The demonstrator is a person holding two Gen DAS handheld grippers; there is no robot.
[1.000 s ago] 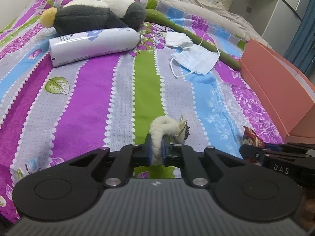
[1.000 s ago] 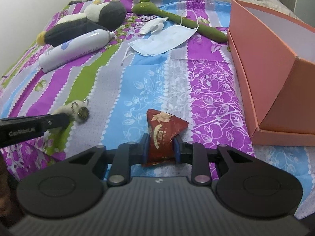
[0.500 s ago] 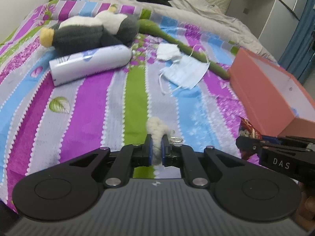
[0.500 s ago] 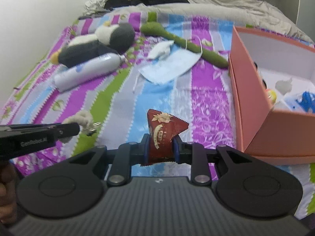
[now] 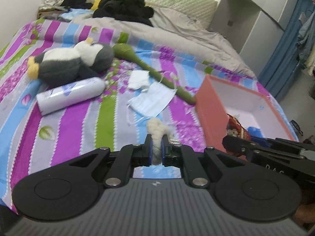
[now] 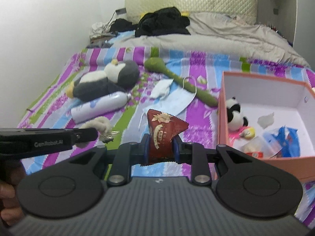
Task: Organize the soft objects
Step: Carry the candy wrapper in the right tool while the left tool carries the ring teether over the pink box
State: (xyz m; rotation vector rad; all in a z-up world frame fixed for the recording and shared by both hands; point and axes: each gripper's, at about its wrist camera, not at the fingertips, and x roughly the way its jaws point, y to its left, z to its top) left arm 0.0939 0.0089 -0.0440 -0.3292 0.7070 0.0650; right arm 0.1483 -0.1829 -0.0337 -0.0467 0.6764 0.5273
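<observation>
Overhead of the striped bedspread (image 5: 65, 129), both grippers were carrying something. The left gripper (image 5: 156, 149) had its jaws nearly together, pinched on a fluffy cream keychain toy (image 5: 156, 129) whose metal ring hung just beside the right jaw. The right gripper (image 6: 159, 145) stood partly open, its pads pressed on the sides of a red snack packet (image 6: 162, 131) that stuck up between them.

To the right lay the pink box (image 6: 223, 118), open at the top, with a small panda plush (image 6: 234, 112) against its near-left wall and a blue wrapper (image 6: 285, 137), a pale packet and a scrap of white paper on its white floor. The box's left wall stood between the packet and that floor.

Across the bedspread, well apart from both grippers, a grey-and-white penguin plush (image 5: 72, 63) lay on its side, touching a white spray can (image 5: 70, 95) in front of it. A long green plush stem (image 5: 157, 72) ran diagonally from the penguin's head toward the box's far corner. A blue face mask (image 5: 151, 100) lay against the stem, one ear loop draped over it, with a crumpled white mask (image 5: 138, 78) just beside. A grey blanket (image 6: 216, 37) and black clothes (image 6: 163, 21) were heaped at the headboard.
</observation>
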